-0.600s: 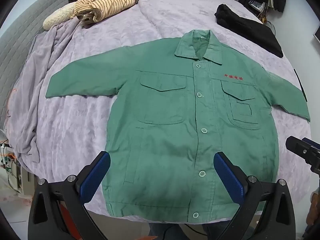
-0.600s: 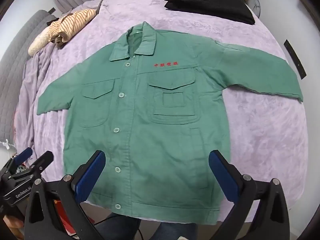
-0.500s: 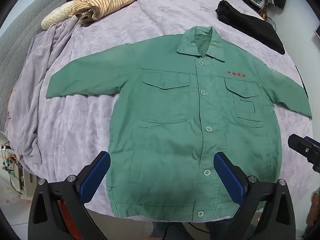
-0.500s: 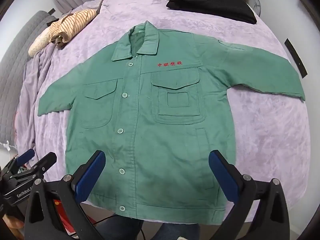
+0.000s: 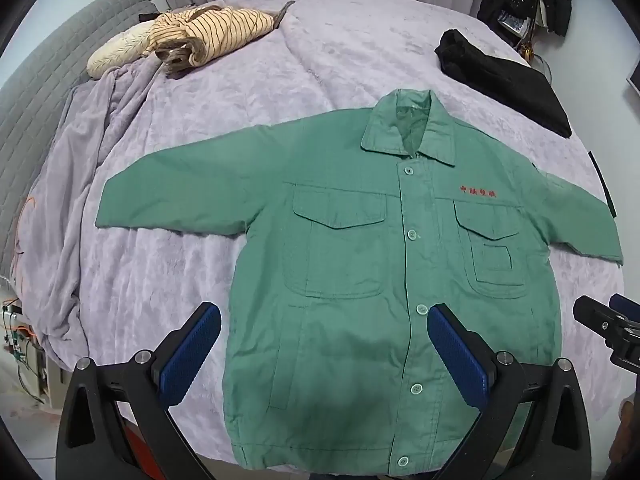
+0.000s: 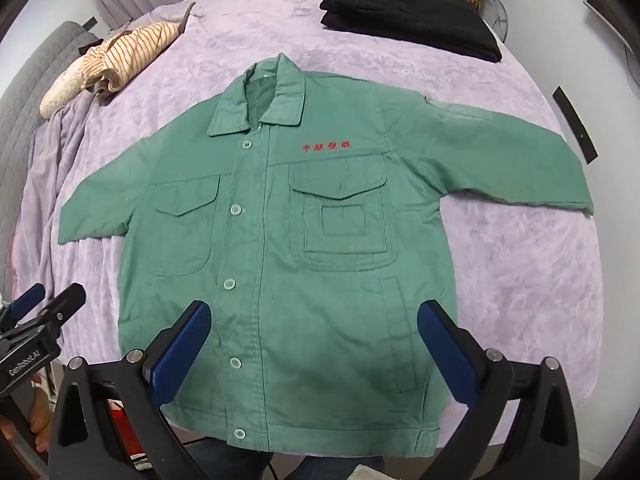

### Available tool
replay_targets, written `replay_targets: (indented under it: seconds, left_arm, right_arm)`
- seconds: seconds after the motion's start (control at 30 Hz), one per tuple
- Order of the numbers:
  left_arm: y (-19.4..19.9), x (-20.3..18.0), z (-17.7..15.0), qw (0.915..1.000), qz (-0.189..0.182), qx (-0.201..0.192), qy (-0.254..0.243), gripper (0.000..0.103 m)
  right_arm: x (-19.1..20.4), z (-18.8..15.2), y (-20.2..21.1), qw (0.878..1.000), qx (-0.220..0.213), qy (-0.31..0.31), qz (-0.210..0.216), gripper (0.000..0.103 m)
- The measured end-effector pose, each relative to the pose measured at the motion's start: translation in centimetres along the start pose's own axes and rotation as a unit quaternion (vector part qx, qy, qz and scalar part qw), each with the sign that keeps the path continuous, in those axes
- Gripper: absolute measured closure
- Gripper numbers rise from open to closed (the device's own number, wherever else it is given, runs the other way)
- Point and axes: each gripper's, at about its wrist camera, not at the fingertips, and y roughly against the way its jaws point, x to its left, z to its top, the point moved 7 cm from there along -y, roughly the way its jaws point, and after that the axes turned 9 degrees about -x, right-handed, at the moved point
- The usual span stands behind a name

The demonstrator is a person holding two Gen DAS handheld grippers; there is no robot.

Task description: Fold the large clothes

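A green button-up work jacket (image 5: 360,280) (image 6: 288,264) lies flat and face up on the lilac bed cover, buttoned, both sleeves spread sideways, red lettering on its chest. My left gripper (image 5: 322,354) hangs open above the jacket's lower left half, nothing between its blue pads. My right gripper (image 6: 314,350) is open too, above the lower right half near the hem. Each gripper shows at the edge of the other's view: the right gripper (image 5: 608,328), the left gripper (image 6: 36,320).
The lilac bed cover (image 5: 168,272) (image 6: 520,280) fills both views. A striped beige garment (image 5: 208,36) (image 6: 120,60) lies at the far left; folded black clothes (image 5: 504,80) (image 6: 412,20) at the far right. A grey padded headboard (image 5: 36,80) lines the left side. The bed's near edge is just below the hem.
Both grippers have moved forward over the jacket, so the hem now sits lower in both views. The jaws stayed wide open and the jacket has not moved.
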Motion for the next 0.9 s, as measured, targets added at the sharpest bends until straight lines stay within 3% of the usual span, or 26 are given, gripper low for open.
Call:
replay_targets:
  seconds: [0.17, 0.27, 0.43, 0.9]
  left_arm:
    - [0.1, -0.6, 1.7, 0.9993, -0.032, -0.015, 0.01, 0.0]
    - [-0.7, -0.9, 1.9, 0.9998, -0.02, 0.001, 0.006, 0.0]
    - [-1.7, -1.5, 1.4, 0.9988, -0.036, 0.031, 0.012, 0.0]
    - [-2.0, -2.4, 1.5, 0.9988, -0.032, 0.036, -0.01, 0.0]
  right_arm:
    - [-0.1, 1.3, 0.0, 1.0, -0.015, -0.007, -0.005, 0.0]
    - [-0.1, 2.2, -0.1, 1.0, -0.021, -0.008, -0.008, 0.0]
    - [0.2, 2.6, -0.4, 1.0, -0.023, 0.0, -0.01, 0.0]
    - [0.3, 2.5, -0.9, 1.0, -0.014, 0.004, -0.009, 0.0]
